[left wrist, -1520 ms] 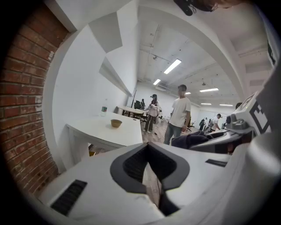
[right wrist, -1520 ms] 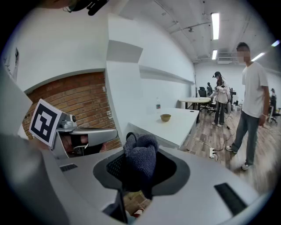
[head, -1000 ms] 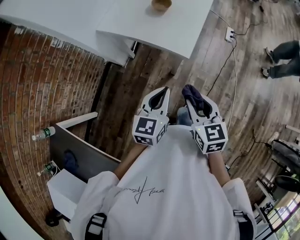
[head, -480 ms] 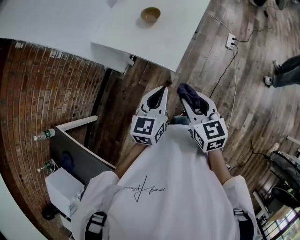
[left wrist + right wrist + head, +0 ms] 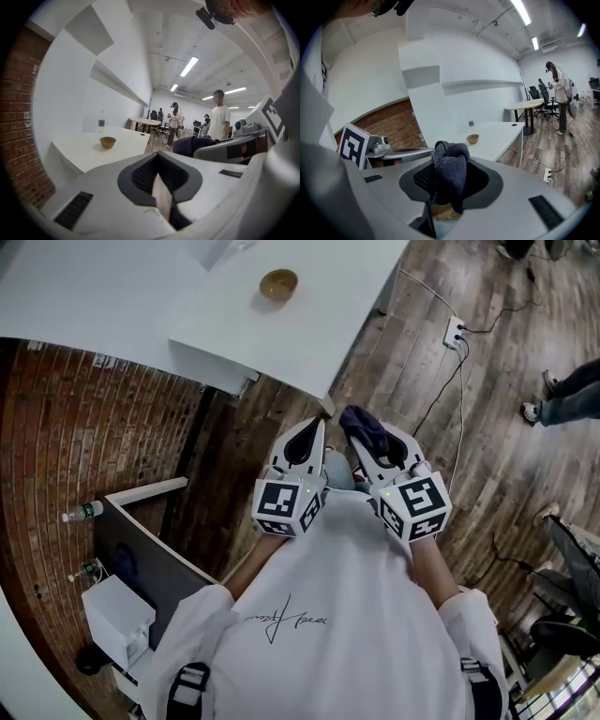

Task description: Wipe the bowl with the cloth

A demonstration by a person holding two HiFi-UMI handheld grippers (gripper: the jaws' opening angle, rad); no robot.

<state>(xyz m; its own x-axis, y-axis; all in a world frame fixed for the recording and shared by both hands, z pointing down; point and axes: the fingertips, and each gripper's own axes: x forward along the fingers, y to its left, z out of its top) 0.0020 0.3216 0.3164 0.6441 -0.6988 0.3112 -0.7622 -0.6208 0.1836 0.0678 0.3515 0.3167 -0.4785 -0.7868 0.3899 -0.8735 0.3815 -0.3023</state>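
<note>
The right tool [image 5: 368,440] grips cloth [image 5: 359,420]; bowl [image 5: 278,283] sits on table [image 5: 141,296].

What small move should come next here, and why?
Probably step closer to the white table, bringing both grippers within reach of the small brown bowl. The right gripper is shut on the dark blue cloth, the left gripper is shut and empty, and the bowl sits far ahead of both.

Ahead of you a white table [image 5: 319,315] stands on plank flooring [image 5: 487,465], with brickwork [image 5: 84,427] to your left. A white power strip [image 5: 454,332] lies on the planks. A plastic bottle [image 5: 82,512] sits beside the brick, and a clear bottle [image 5: 101,121] stands upright on the table. Someone's legs [image 5: 567,395] show at your right.
</note>
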